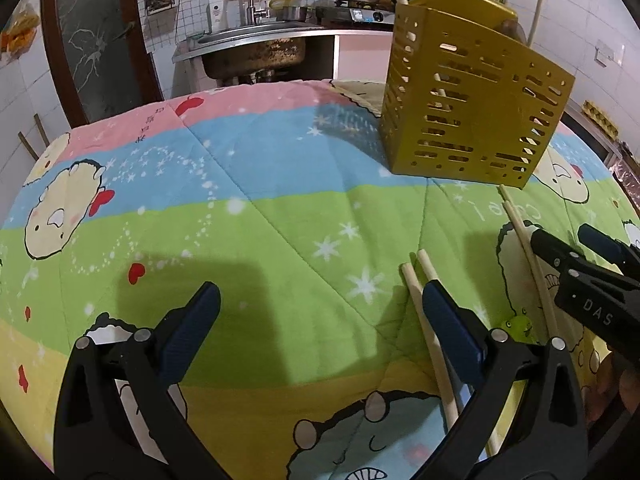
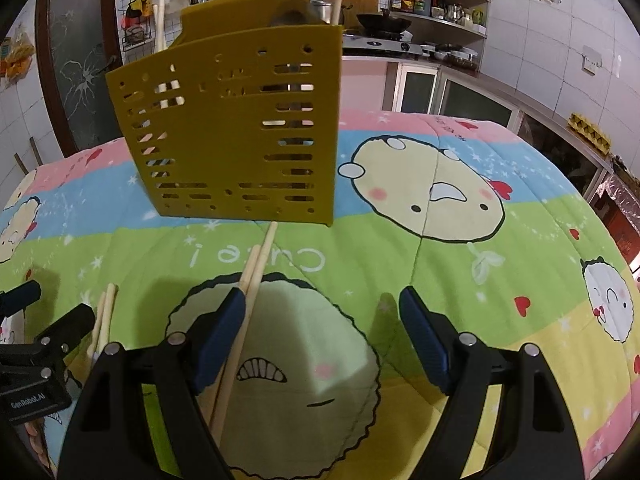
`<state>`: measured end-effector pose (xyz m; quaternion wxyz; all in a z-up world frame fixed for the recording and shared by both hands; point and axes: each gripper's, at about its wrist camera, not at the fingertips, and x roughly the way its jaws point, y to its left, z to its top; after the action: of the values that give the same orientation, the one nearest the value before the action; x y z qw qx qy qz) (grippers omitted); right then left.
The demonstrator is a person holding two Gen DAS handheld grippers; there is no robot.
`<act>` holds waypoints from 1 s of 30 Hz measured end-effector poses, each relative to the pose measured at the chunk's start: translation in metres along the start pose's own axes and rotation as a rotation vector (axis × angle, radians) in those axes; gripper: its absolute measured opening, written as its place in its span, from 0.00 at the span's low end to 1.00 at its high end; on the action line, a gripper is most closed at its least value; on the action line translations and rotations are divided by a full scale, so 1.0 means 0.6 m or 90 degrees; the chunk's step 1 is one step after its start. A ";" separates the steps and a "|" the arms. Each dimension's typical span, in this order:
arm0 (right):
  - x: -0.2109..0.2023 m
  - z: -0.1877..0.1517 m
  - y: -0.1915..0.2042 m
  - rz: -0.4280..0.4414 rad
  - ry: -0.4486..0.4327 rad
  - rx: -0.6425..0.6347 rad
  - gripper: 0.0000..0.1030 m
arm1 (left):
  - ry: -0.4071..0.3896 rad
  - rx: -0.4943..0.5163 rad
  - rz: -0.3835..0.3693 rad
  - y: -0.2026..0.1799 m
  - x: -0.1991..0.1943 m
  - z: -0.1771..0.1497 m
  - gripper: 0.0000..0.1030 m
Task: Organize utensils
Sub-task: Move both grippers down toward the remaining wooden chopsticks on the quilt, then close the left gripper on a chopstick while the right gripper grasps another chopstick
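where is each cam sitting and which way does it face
Left wrist: rides the left gripper, angled down across the cartoon blanket toward the yellow utensil holder; its own open fingers show, with the right gripper entering at the right edge.
Right wrist: rides the right gripper, facing the same holder; its open fingers show, the left gripper at the left edge.
Shared: holder, blanket, both pairs of chopsticks, kitchen behind.
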<state>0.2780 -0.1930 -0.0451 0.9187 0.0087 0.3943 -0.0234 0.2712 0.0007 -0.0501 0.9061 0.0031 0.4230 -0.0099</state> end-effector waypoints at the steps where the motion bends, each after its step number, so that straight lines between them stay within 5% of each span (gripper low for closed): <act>1: 0.000 -0.002 0.002 -0.002 0.004 -0.003 0.76 | -0.001 0.001 0.001 0.000 -0.001 0.000 0.95; 13: 0.015 0.002 0.012 -0.015 0.041 -0.008 0.70 | 0.022 0.024 -0.004 -0.023 -0.002 -0.012 0.90; 24: 0.052 0.044 0.047 -0.009 0.066 -0.031 0.32 | 0.053 0.012 -0.057 -0.048 -0.014 -0.020 0.43; 27: 0.051 0.046 0.055 0.000 0.070 -0.037 0.11 | 0.062 0.016 -0.056 -0.055 -0.010 -0.016 0.37; 30: 0.044 0.037 0.057 0.002 0.067 -0.037 0.07 | 0.074 0.013 -0.057 -0.057 -0.006 -0.010 0.33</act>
<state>0.3139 -0.1604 -0.0486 0.8966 -0.0161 0.4424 -0.0098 0.2636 -0.0333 -0.0514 0.8787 -0.0062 0.4742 -0.0542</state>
